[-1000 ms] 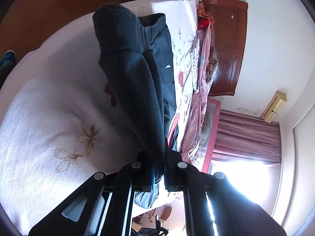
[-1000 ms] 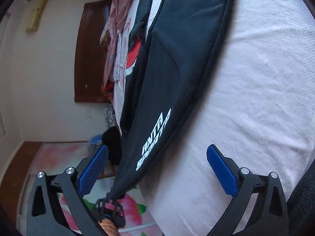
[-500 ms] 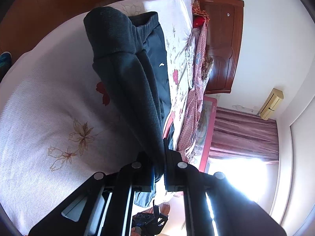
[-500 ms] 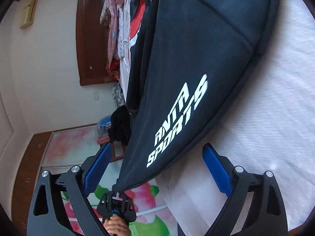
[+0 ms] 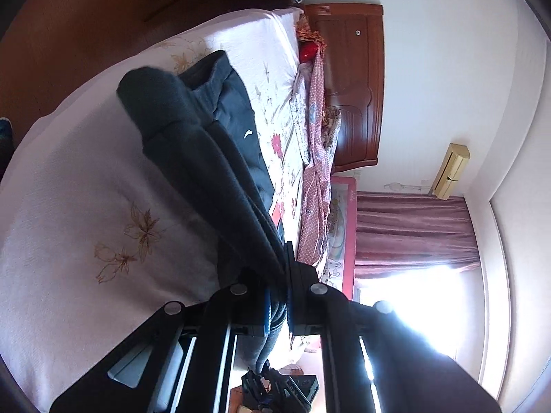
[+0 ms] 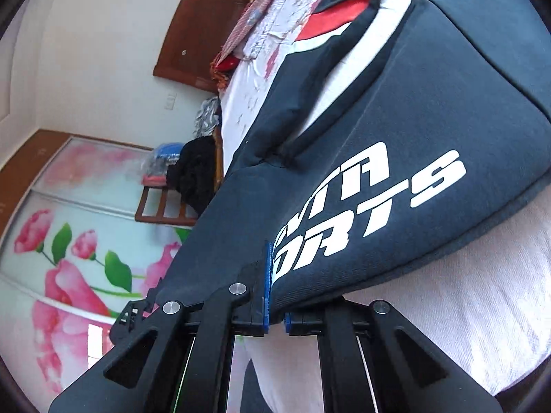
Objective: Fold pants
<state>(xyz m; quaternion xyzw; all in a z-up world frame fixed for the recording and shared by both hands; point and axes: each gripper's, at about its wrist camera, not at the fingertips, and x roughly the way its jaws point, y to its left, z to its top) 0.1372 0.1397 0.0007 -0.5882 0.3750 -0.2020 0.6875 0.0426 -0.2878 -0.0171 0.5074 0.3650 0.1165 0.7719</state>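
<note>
While clamped tight on a thick bunched fold of the pants (image 5: 193,144), held the left gripper (image 5: 277,296) above the bed (image 5: 86,189), blue-padded fingers (image 5: 267,306) pressed together on the dark fabric with no gap showing. Carried that fold raised off the pale pink bedspread, running from the fingers toward the far end of the bed. Left the waistband end lying on the spread near the far edge, a small white logo facing up. Showed embroidered flowers on the bare bedspread toward the near edge. Lay alongside the far side edge a pink patterned quilt (image 5: 316,179), with a wooden headboard (image 5: 358,86) beyond it, a dark red curtain (image 5: 413,234) and an air conditioner (image 5: 451,175) on the wall.

Seen from the right wrist, closed the right gripper (image 6: 275,309) likewise on the pants (image 6: 413,120), fingers (image 6: 268,275) pinching the near edge of the cloth right beside the white lettering (image 6: 372,206). Spread flat from there over the bed (image 6: 482,292), toward its far end. Lay past the pants a second dark garment (image 6: 337,10) with red and white panels. Stood off the bed's side edge a chair (image 6: 165,206) heaped with dark clothes, against a wardrobe door (image 6: 69,241) painted with pink flowers.
</note>
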